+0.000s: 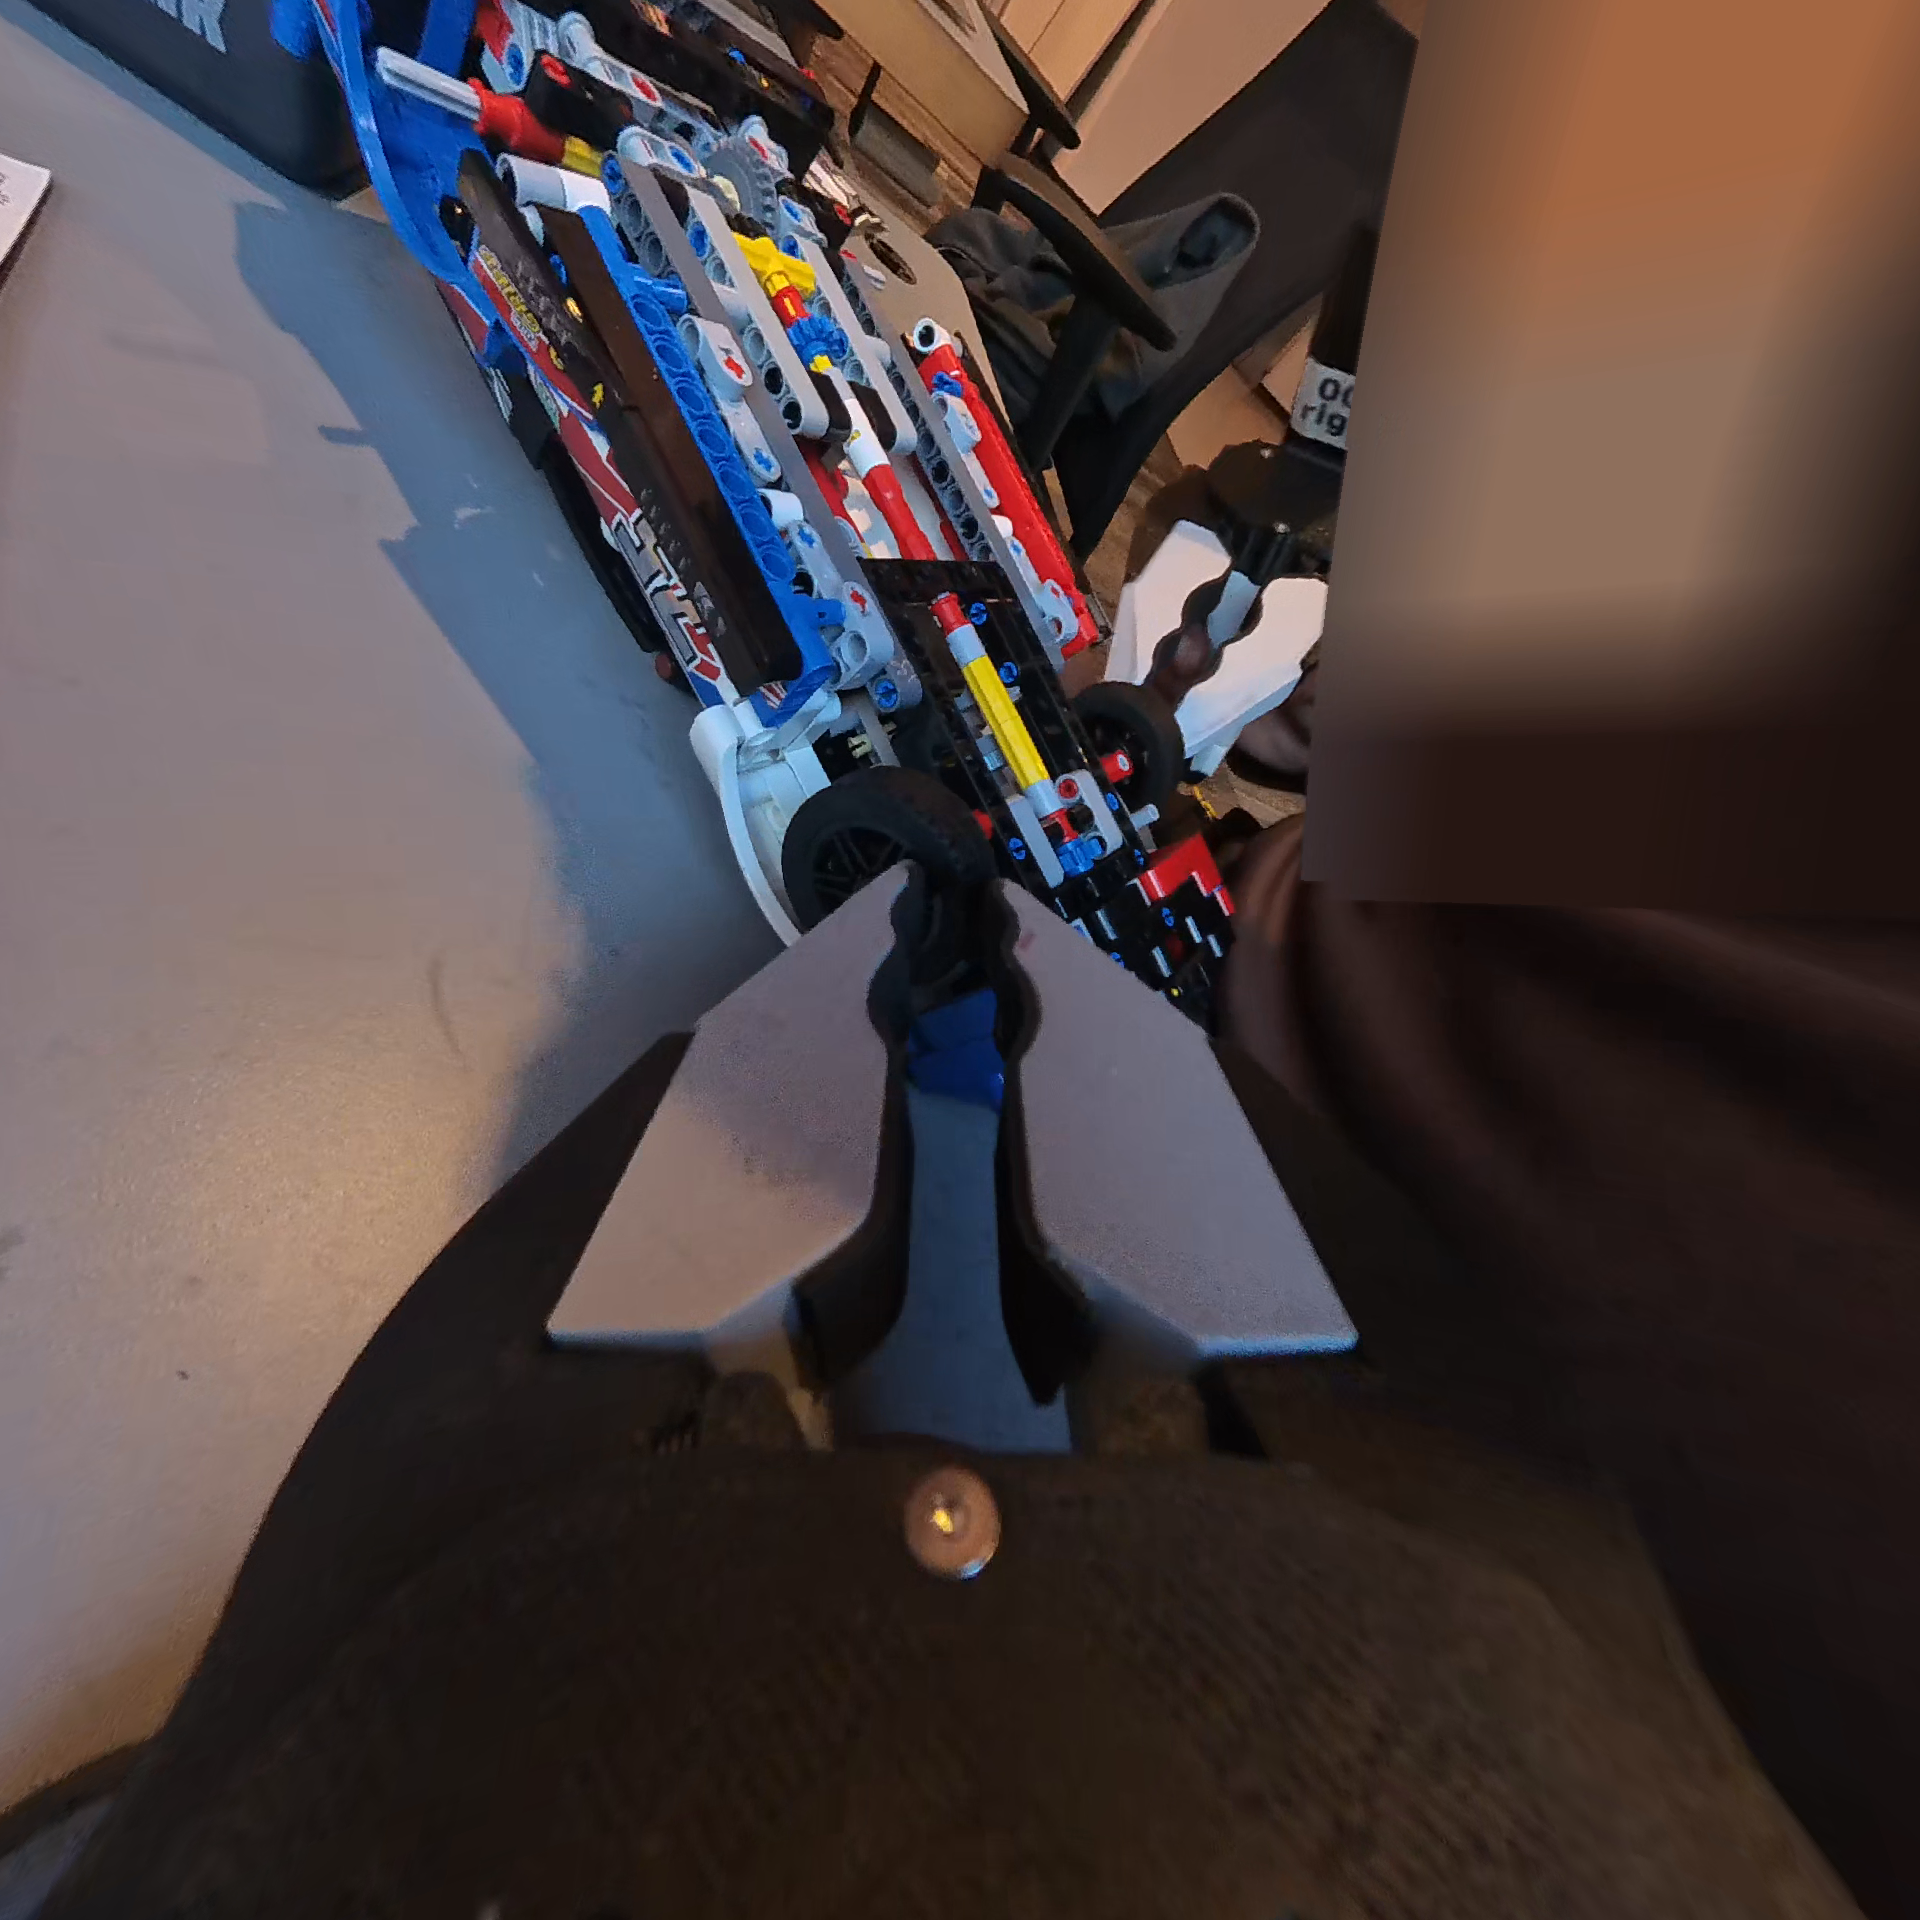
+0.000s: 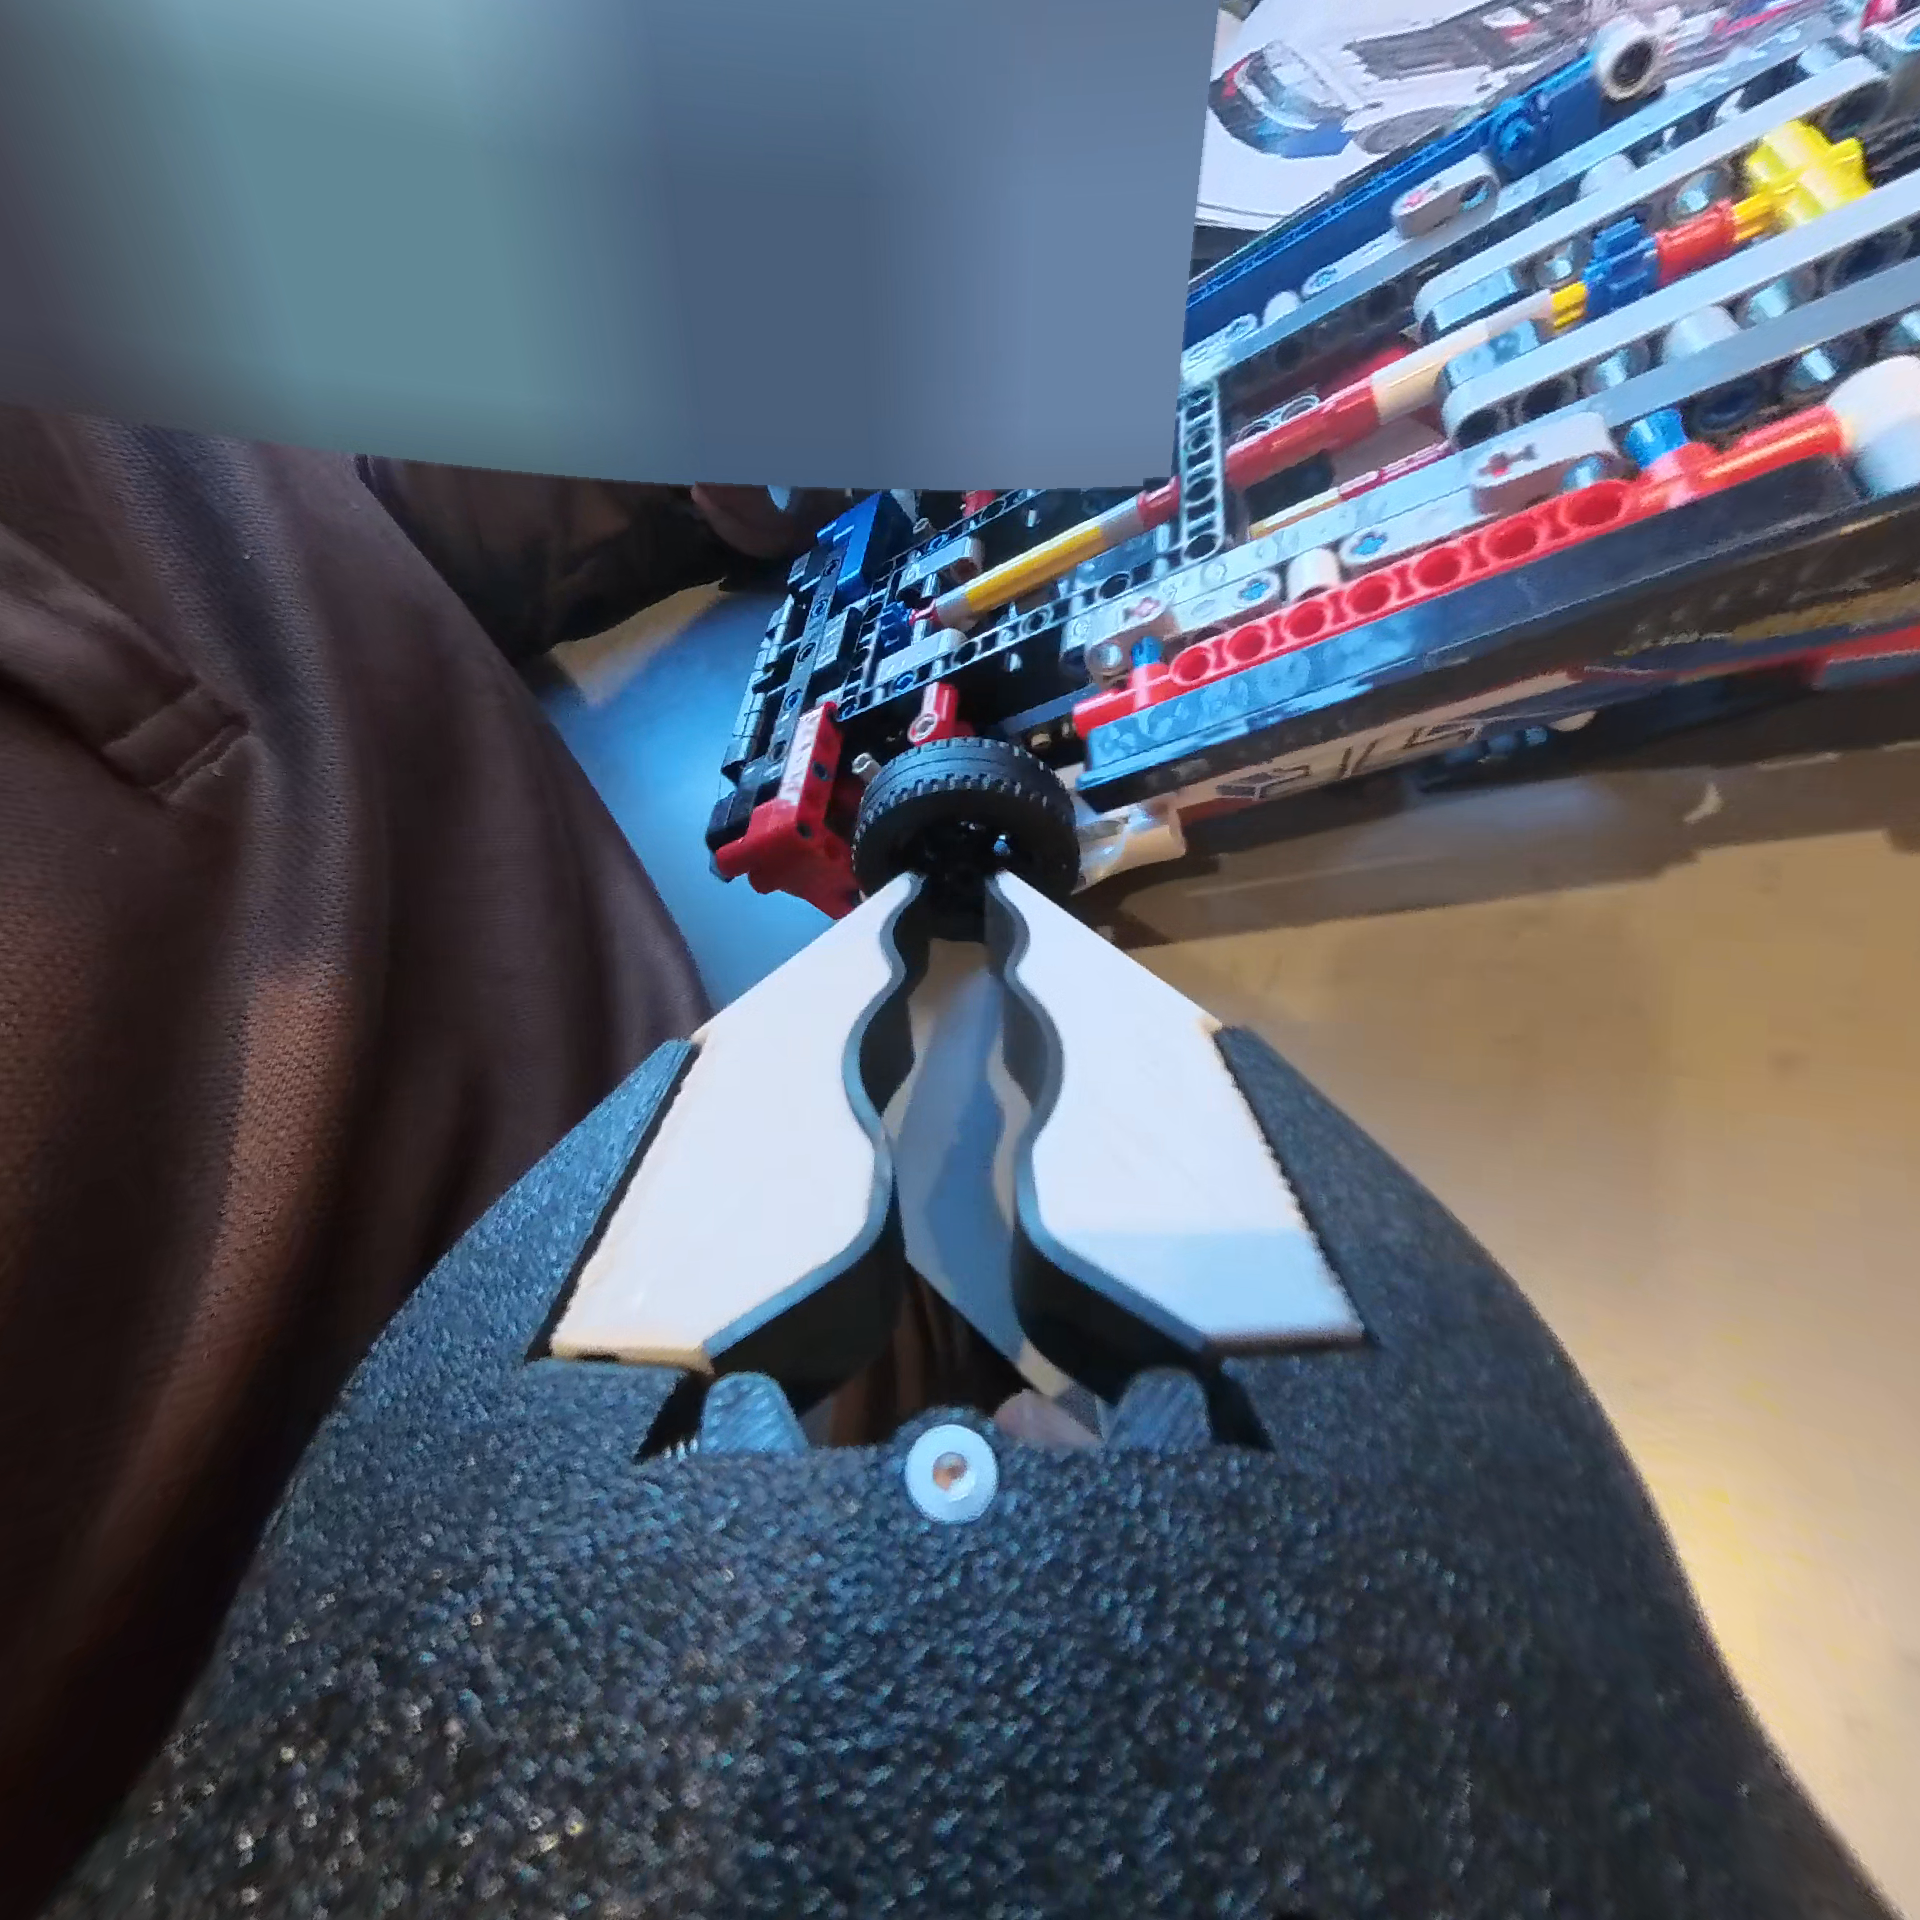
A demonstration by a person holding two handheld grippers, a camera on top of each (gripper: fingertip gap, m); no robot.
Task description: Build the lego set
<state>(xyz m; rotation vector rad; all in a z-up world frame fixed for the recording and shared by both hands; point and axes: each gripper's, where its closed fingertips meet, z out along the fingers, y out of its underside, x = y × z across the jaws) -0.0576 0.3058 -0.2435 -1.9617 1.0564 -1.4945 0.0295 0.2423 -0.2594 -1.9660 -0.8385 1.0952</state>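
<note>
A long Lego car chassis [image 1: 727, 436] of blue, grey, red and black beams lies underside up on the grey table [image 1: 260, 727]. My left gripper [image 1: 954, 896] is shut on its near black wheel [image 1: 873, 836]. A blue part [image 1: 956, 1039] shows between the fingers behind the tips. My right gripper [image 2: 954, 896] is shut on the hub of the opposite black wheel [image 2: 966, 816], at the chassis [image 2: 1455, 540] end beside a red bumper piece [image 2: 790, 821]. The right gripper also shows in the left wrist view [image 1: 1205, 634], at the far wheel [image 1: 1127, 727].
A person in a brown top [image 2: 260, 987] sits close behind the car's end. A black box [image 1: 208, 83] stands at the table's far left. A printed booklet [image 2: 1351, 73] lies beyond the chassis. Chairs [image 1: 1091, 270] stand past the table edge. One gripper's finger ends stand about 12 centimeters off the other's.
</note>
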